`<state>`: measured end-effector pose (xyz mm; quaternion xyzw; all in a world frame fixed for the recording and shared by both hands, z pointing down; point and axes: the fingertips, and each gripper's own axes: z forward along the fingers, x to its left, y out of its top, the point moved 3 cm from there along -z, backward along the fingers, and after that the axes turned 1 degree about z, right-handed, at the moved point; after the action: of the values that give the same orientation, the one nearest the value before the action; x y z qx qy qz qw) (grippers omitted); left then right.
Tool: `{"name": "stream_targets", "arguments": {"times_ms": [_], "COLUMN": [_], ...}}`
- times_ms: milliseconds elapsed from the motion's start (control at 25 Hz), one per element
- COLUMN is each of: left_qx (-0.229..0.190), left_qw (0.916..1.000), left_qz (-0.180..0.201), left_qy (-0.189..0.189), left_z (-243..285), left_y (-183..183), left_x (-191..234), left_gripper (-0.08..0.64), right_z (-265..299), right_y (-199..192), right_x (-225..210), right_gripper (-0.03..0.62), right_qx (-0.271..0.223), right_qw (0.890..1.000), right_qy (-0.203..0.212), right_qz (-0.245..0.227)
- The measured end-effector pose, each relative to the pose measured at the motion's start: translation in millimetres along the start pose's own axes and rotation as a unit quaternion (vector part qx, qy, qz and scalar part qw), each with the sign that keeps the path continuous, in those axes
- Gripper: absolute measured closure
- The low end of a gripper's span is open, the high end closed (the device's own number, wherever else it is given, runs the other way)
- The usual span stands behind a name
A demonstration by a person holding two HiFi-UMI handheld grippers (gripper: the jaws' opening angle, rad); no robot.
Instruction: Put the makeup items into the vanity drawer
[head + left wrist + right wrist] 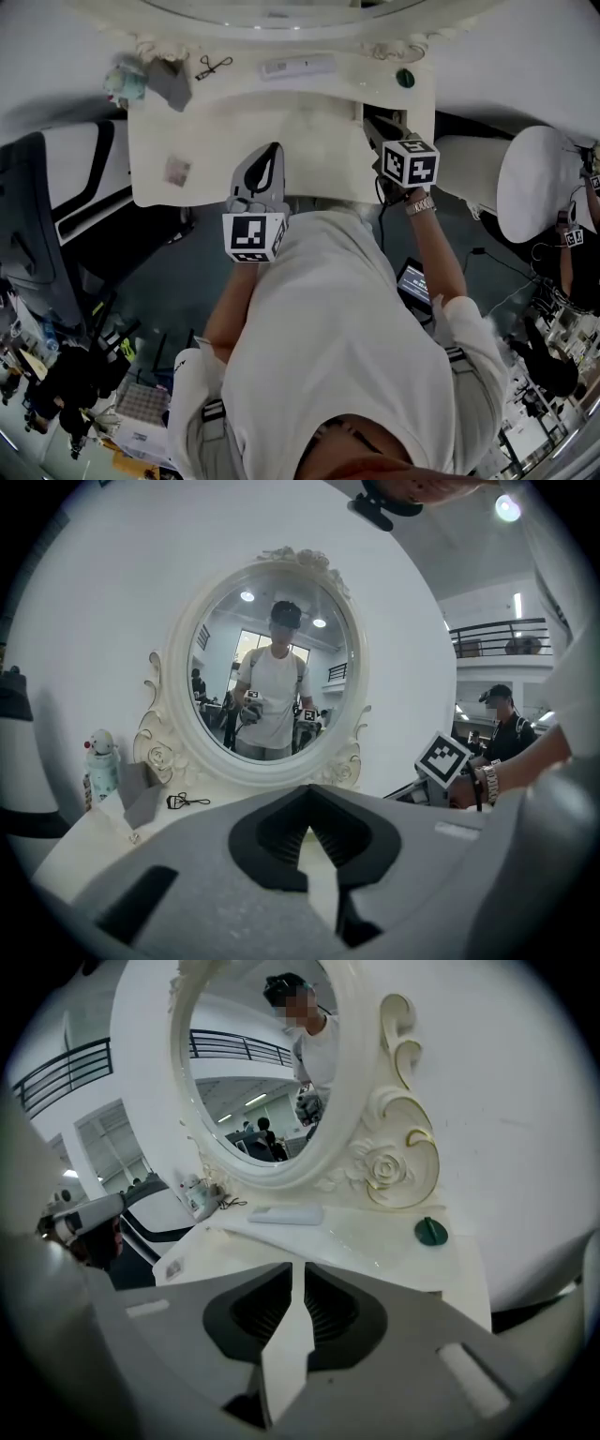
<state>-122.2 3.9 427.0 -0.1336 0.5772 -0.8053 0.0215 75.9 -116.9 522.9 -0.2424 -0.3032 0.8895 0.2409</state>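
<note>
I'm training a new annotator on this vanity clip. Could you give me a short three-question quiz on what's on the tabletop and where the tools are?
1. True or false: the eyelash curler lies at the back left of the vanity top, near the mirror.
2. What colour is the small round lid at the back right corner? A red, B green, C blue.
3. Fill in: the tool closer to that lid is the ____ tool.
Key: 1 true; 2 B; 3 right tool.
</note>
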Motion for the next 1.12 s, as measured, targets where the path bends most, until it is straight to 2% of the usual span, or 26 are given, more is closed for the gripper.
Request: {"name": "stream_targets", "arguments": {"times_ms": [280, 520, 640, 880, 1120], "left_qx": [-0.012, -0.025, -0.028, -0.032, -0.023], "left_qw": [0.9997, 0.9994, 0.9992, 0.999, 0.9993], "left_qz": [0.018, 0.02, 0.021, 0.024, 0.024], "left_qy": [-0.012, -0.014, -0.018, -0.018, -0.015], "left_z": [-20, -37, -42, -51, -63], "left_y": [4, 13, 14, 17, 7], "left_x": [20, 33, 35, 39, 41], "left_gripper": [0.554, 0.554, 0.554, 0.554, 0.554], "right_z": [-23, -42, -58, -101, -127], "right_y": [33, 66, 79, 98, 86], "right_x": [69, 126, 159, 215, 233], "right_gripper": [0.586, 0.586, 0.586, 0.586, 0.586], "right_qx": [-0.073, -0.116, -0.146, -0.239, -0.268], "right_qw": [0.996, 0.987, 0.981, 0.961, 0.953], "right_qy": [0.017, 0.025, 0.046, 0.078, 0.087], "right_qz": [-0.053, -0.111, -0.117, -0.118, -0.114]}}
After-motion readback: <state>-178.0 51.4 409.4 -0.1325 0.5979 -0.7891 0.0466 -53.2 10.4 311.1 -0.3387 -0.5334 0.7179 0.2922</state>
